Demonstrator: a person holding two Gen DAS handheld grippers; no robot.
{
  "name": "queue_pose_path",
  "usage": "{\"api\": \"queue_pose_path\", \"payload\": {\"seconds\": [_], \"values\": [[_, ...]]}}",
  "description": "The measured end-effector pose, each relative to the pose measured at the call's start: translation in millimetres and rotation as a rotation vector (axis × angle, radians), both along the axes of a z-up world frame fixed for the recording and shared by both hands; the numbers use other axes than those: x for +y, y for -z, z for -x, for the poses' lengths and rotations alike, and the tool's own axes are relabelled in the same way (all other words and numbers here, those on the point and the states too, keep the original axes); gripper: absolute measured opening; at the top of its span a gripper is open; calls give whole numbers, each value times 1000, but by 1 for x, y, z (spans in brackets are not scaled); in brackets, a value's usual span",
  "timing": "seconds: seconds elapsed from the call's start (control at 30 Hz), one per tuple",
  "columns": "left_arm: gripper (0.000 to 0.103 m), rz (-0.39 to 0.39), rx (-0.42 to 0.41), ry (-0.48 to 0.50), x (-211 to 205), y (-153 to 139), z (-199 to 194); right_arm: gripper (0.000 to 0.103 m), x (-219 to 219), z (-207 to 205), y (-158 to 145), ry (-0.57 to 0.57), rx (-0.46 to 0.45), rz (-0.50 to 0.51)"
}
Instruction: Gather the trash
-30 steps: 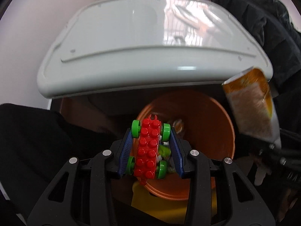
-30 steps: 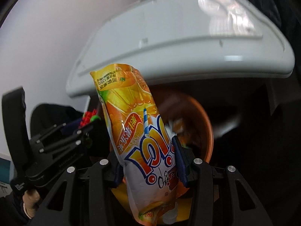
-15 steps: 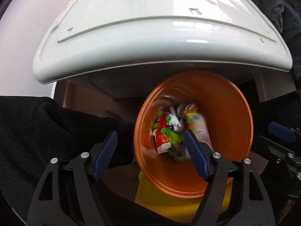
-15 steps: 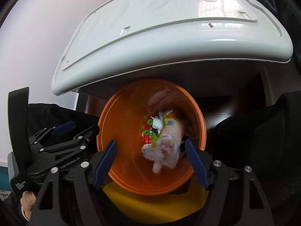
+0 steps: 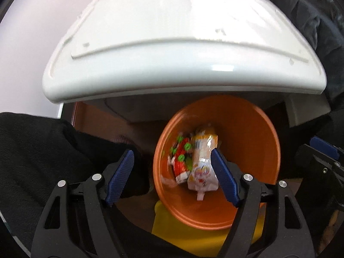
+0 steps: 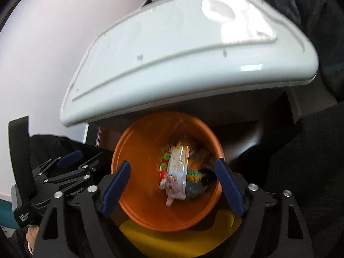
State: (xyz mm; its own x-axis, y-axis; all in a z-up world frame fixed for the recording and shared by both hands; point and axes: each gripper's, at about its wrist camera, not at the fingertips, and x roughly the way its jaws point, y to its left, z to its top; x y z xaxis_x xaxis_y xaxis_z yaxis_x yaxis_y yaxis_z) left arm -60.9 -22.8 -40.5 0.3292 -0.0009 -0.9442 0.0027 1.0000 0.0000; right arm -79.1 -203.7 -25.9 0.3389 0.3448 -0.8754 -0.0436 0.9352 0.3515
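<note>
A: Orange bin [image 5: 253, 129] holds the trash; juice pouch [image 5: 203, 161] lies on top, red-green toy block [image 5: 181, 161] just left of it; blurry.

B: Grippers?

A: left gripper [image 5: 172, 178] spread wide, empty, above the bin's near rim; right gripper [image 6: 172, 185] likewise spread, nothing held.

B: Surroundings?

A: White lid [image 5: 182, 49] hangs over the far side; yellow base [image 6: 172, 238] below.

B: Advice?

A: Probably pull both back toward you, clear of rim and lid; keep them apart.
</note>
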Motion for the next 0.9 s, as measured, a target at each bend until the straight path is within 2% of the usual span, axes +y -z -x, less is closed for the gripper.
{"api": "queue_pose_path", "payload": {"seconds": [0.13, 0.27, 0.37, 0.47, 0.63, 0.9], "values": [[75, 15, -120, -18, 5, -30, 1, 93, -1, -5, -23, 33, -118, 51], [86, -3, -257, -40, 8, -60, 3, 98, 1, -12, -36, 68, -206, 113], [87, 39, -336, -39, 11, -78, 4, 98, 10, -16, -43, 72, -254, 146], [90, 72, -360, -34, 12, -85, 0, 98, 13, -17, -51, 67, -289, 165], [90, 76, -388, -39, 14, -88, 1, 98, 21, -14, -59, 53, -340, 196], [90, 115, -349, -50, 18, -80, 0, 98, 23, -11, -61, 64, -350, 201]]}}
